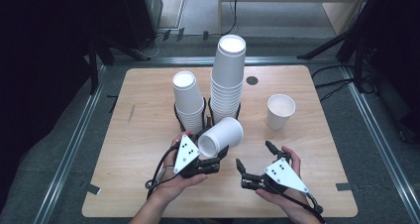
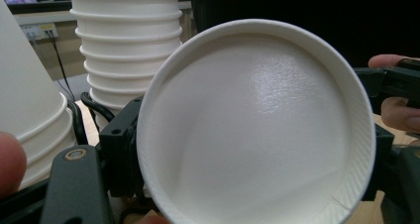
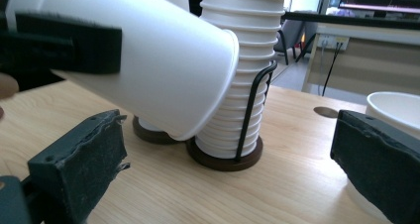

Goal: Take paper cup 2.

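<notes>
Hands sit low at the near edge of the wooden table, each wrapped around a gripper with the grey plate facing up. The left gripper angles in toward the middle, jaws clamped on the rim of a white paper cup, so it's properly pinched. That cup is tipped on its side above the table, open mouth facing back at the person, bottom end pointing at the two cup stacks: a short stack and a tall stack, each in a black wire holder. Its inside looks plain, clean white with a rolled rim. The right gripper has its jaws spread wide, holding nothing. A lone upright cup stands to the right.
</notes>
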